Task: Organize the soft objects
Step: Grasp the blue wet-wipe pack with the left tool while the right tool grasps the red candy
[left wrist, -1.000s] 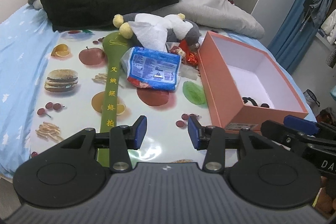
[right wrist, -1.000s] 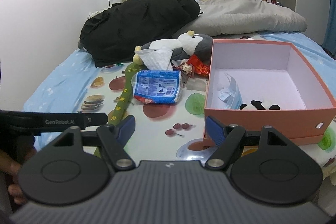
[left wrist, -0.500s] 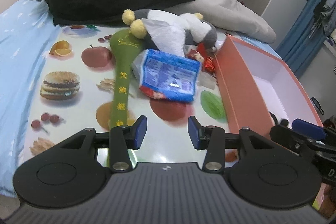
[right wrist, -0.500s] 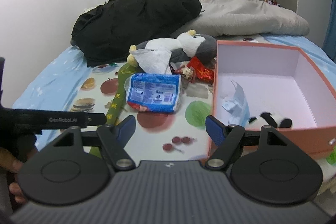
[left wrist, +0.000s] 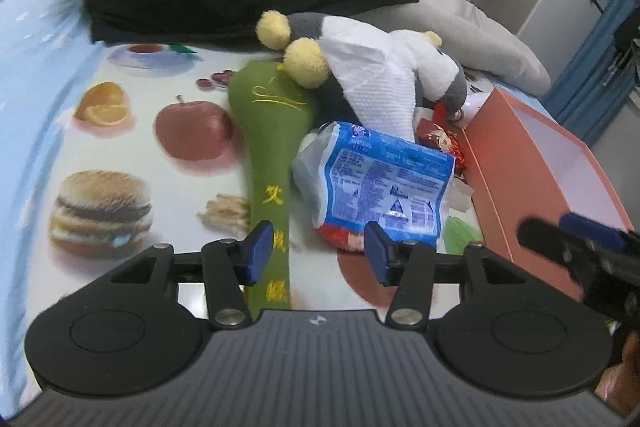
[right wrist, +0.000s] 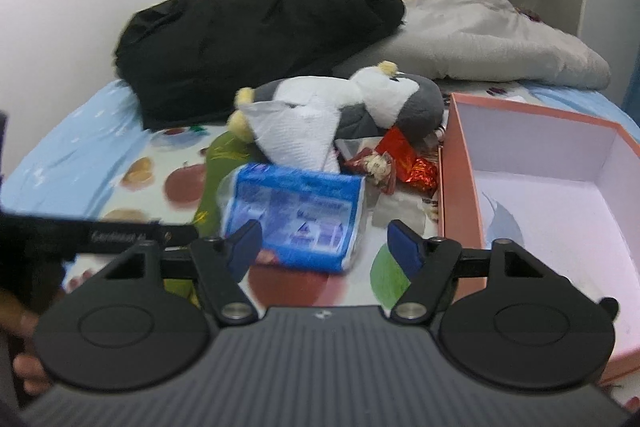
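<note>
Left tool (left wrist: 316, 249), empty and just widened, hovers near blue packet (left wrist: 380, 179).

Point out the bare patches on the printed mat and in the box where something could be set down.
The printed mat is bare left of the green plush mallet, out to the blue sheet. Most of the pink box floor is free. It is crowded between mallet and box: blue tissue pack, plush penguin and red wrappers touch or overlap.
</note>
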